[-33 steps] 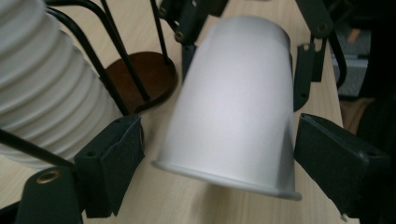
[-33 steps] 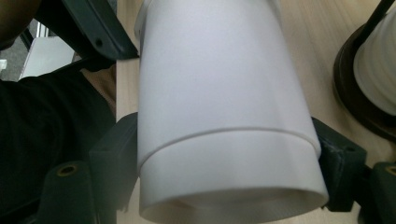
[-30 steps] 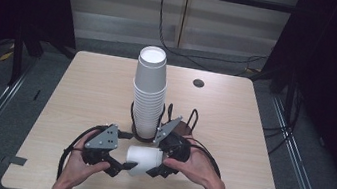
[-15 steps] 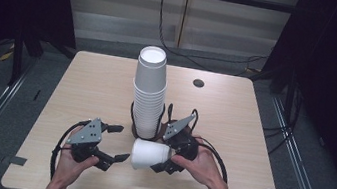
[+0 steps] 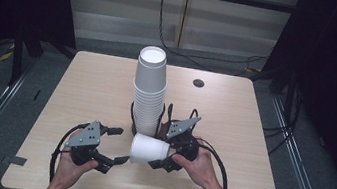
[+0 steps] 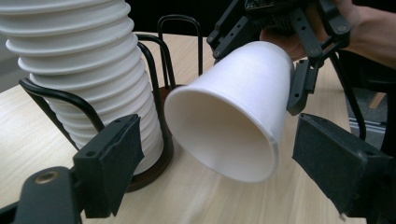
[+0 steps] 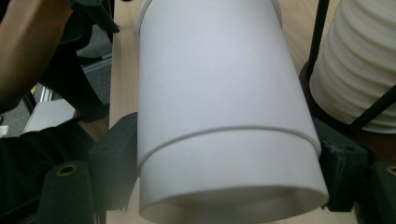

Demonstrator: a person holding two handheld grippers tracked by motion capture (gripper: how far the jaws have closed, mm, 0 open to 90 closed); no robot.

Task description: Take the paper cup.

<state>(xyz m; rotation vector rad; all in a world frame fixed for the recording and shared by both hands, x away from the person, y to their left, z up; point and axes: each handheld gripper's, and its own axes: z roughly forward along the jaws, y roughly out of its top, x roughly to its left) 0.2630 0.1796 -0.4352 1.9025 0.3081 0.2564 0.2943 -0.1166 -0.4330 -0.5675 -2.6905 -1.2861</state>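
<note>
Lying on its side above the desk's [image 5: 81, 86] near edge, the paper cup [image 5: 148, 150] is clamped in the right gripper [image 5: 159, 156], mouth facing the left gripper [image 5: 116, 145], whose jaws stand apart, empty, just beside the cup stack [image 5: 148, 96].

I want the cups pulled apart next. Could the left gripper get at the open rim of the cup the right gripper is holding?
Probably yes: the left gripper faces the white cup, whose mouth points at it with nothing between. The right gripper clamps the far end.
</note>
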